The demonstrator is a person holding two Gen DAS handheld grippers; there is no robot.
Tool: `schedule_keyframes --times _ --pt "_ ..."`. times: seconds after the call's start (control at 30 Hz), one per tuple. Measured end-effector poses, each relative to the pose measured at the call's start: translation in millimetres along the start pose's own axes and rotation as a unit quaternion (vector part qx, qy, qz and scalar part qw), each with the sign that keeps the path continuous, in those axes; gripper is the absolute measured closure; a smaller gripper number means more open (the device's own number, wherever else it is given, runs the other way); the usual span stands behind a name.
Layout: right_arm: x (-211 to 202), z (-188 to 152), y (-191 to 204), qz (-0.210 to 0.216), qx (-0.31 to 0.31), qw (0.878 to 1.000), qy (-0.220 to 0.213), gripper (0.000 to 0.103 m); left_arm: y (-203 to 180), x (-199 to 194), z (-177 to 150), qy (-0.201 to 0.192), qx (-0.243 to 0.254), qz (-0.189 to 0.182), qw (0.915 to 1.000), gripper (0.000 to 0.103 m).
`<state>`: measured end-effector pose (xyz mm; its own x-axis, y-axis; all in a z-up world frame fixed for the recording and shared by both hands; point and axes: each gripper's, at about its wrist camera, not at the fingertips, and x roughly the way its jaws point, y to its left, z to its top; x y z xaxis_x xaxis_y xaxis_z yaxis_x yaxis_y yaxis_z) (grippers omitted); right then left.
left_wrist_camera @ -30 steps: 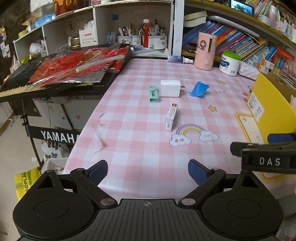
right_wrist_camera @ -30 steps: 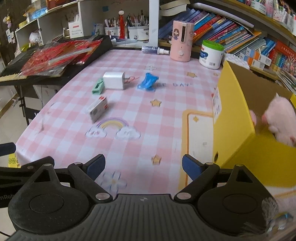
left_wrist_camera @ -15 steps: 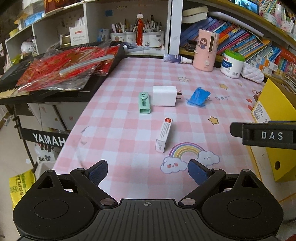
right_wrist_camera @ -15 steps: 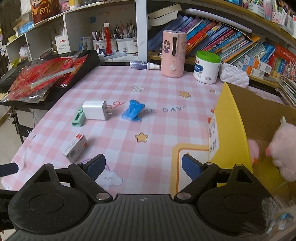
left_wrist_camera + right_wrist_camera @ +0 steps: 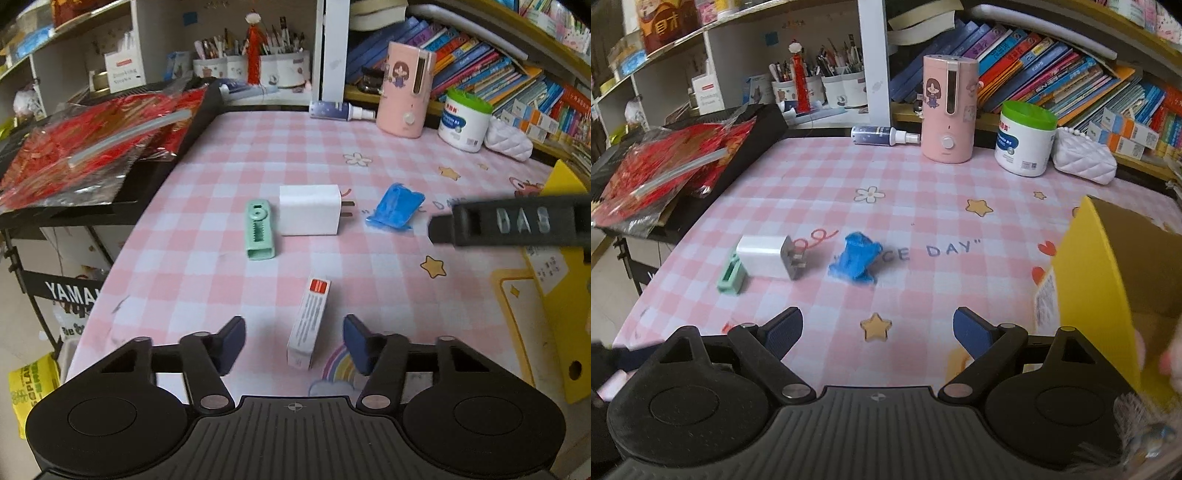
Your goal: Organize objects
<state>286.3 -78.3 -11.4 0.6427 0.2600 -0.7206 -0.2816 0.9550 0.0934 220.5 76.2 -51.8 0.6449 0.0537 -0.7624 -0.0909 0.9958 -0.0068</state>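
1. At the far left, a black keyboard (image 5: 110, 192) stands beside the tabletop (image 5: 221, 295) with red foil packets (image 5: 88, 147) lying on it.
2. The left gripper (image 5: 294, 341) hangs low over the near edge of the pink checked tabletop, its fingers (image 5: 232, 341) spread wide and holding nothing.
3. A small white carton with a red end (image 5: 308, 325) lies flat between those fingers, touching neither one (its long side points away from the camera).
4. Further back lies a mint-green correction tape dispenser (image 5: 259, 229), just beside a white charger plug (image 5: 309, 209) whose prongs point right.
5. Right of the plug, apart from it, sits a crumpled blue piece (image 5: 855, 258); what it is cannot be told.
6. The right gripper (image 5: 877, 328) hovers above the tabletop near a printed star, its fingers (image 5: 971, 332) wide apart and empty, with the blue piece ahead of them.
7. Along the back edge stand a spray bottle lying on its side (image 5: 882, 134), a pink humidifier (image 5: 947, 110), a green-lidded white jar (image 5: 1025, 138) and a white quilted pouch (image 5: 1084, 162).
8. At the far right is an open yellow cardboard box (image 5: 1097, 280), with something pink (blurred) just inside it.
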Motion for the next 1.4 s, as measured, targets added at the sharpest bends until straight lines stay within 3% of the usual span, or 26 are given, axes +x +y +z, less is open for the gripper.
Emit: schedule_keyframes --times 0.13,0.23,0.43,0.6,0.67,0.8,1.13,1.4 --pt "19.4 15.1 -0.8 0.008 0.035 0.999 0.010 0.016 -4.2 12.4 5.8 0.007 0.010 -0.003 0.9999 0.068" --pt "35.5 24.6 -2.0 0.007 0.059 0.998 0.018 0.023 -4.4 18.3 8.3 0.013 0.013 -0.005 0.9998 0.076" --pt "67.1 37.2 -3.6 -0.007 0.070 0.997 0.037 0.031 -1.7 24.6 14.4 0.020 0.009 -0.007 0.9997 0.087" --pt "86.9 42.1 -2.5 -0.001 0.073 0.997 0.039 0.037 -1.4 26.7 15.1 0.021 0.010 -0.014 0.9996 0.090" --pt "95.5 42.5 -3.2 0.001 0.077 0.996 0.046 0.045 -0.4 26.7 15.2 0.021 0.009 -0.017 0.9996 0.090" --pt "100.9 41.7 -6.2 0.020 0.083 0.995 0.048 0.077 4.0 23.4 15.2 0.019 -0.002 -0.024 0.9995 0.090" --pt "51.2 38.9 -7.0 0.017 0.079 0.997 0.005 0.078 14.2 -15.8 14.0 -0.021 -0.023 -0.046 0.9985 0.090" --pt "-13.2 6.0 1.1 0.021 0.023 0.999 -0.026 0.078 22.0 -54.6 0.2 -0.045 -0.025 -0.063 0.9967 0.090"
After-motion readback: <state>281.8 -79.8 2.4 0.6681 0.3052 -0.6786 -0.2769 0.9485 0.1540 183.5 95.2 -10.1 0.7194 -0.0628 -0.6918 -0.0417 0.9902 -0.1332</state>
